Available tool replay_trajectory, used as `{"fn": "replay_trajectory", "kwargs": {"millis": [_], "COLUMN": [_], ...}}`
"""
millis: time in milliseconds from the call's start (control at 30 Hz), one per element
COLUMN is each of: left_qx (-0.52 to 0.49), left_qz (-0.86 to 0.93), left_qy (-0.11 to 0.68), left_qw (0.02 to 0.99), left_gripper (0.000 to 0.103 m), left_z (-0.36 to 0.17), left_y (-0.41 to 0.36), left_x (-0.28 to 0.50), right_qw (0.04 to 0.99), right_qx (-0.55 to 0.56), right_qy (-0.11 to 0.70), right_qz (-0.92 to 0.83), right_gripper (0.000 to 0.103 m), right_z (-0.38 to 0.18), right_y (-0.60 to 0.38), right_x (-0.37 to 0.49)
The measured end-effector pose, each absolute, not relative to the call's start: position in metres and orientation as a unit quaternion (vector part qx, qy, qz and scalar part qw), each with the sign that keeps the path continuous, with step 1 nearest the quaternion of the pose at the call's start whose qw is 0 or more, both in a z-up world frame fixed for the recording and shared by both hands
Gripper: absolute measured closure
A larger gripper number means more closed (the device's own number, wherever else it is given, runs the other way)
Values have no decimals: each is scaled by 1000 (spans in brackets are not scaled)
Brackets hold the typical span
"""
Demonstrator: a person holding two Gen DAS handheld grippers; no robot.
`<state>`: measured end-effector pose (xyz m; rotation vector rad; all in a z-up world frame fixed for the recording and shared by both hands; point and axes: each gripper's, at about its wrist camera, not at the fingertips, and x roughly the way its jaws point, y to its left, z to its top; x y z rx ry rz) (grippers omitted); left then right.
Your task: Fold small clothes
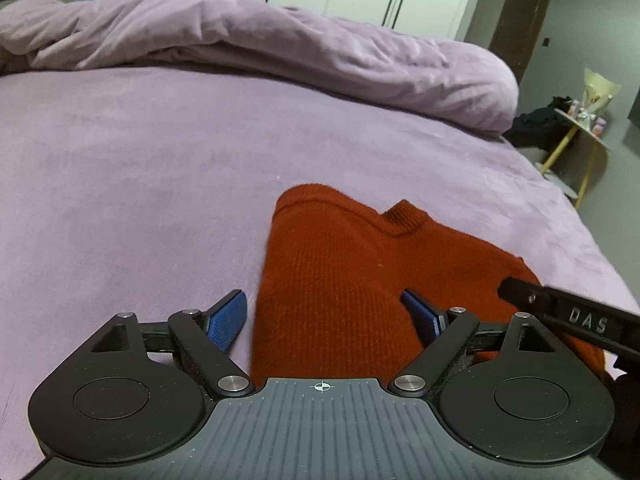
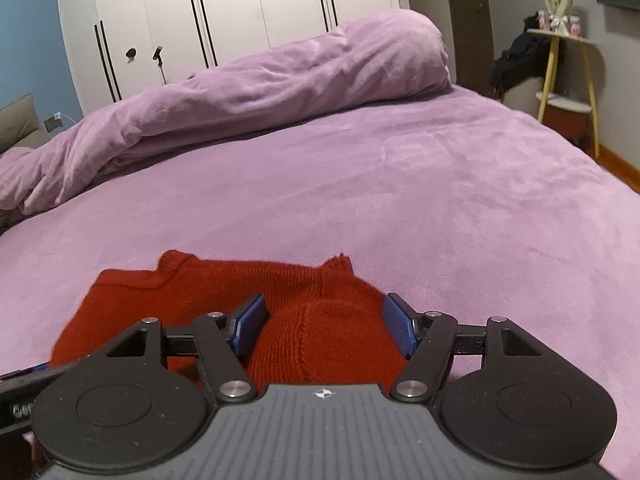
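A red knitted sweater [image 1: 340, 264] lies folded on the purple bed [image 1: 120, 180], collar toward the far side. My left gripper [image 1: 324, 314] stands open over its left edge: one blue pad sits over the bedsheet, the other over the knit. In the right wrist view the sweater [image 2: 200, 284] bulges up as a rounded fold between the fingers of my right gripper [image 2: 325, 326], whose jaws stand apart on either side of the fold without squeezing it. A black finger of the right gripper [image 1: 560, 312] crosses the sweater's right side in the left wrist view.
A rumpled purple duvet [image 1: 280, 48] [image 2: 280, 80] is heaped along the far side of the bed. A yellow-legged side table [image 1: 580, 128] [image 2: 560, 36] with a bouquet and dark clothing stands past the right edge. White wardrobe doors [image 2: 240, 8] line the back wall.
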<state>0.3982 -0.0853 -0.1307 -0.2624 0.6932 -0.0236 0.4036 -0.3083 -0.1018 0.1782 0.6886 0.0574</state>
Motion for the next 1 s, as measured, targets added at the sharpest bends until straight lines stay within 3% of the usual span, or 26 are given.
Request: {"fn": "replay_trajectory", "kwargs": {"millis": [267, 400, 500, 633, 900, 1000], "left_qx": [-135, -129, -143, -245, -320, -334], "left_qz": [-12, -4, -18, -78, -182, -177], "left_qy": [339, 338, 350, 386, 440, 446], "left_qw": [931, 932, 926, 886, 819, 812], "left_gripper": [11, 11, 11, 13, 16, 30], "left_z": [-134, -135, -127, -117, -140, -144], "left_y": [-83, -87, -79, -33, -10, -13], "left_x": [400, 402, 398, 387, 380, 385], "right_qw": [937, 927, 921, 900, 821, 819], "right_qx": [37, 79, 118, 177, 316, 298], "right_qy": [347, 367, 372, 395, 445, 455], "right_qz": [14, 4, 14, 54, 168, 182], "right_gripper": [33, 19, 19, 19, 19, 29], "right_z": [-104, -113, -113, -97, -109, -113], "right_y": [-296, -310, -321, -343, -400, -388], "right_x": [403, 416, 416, 399, 357, 358]}}
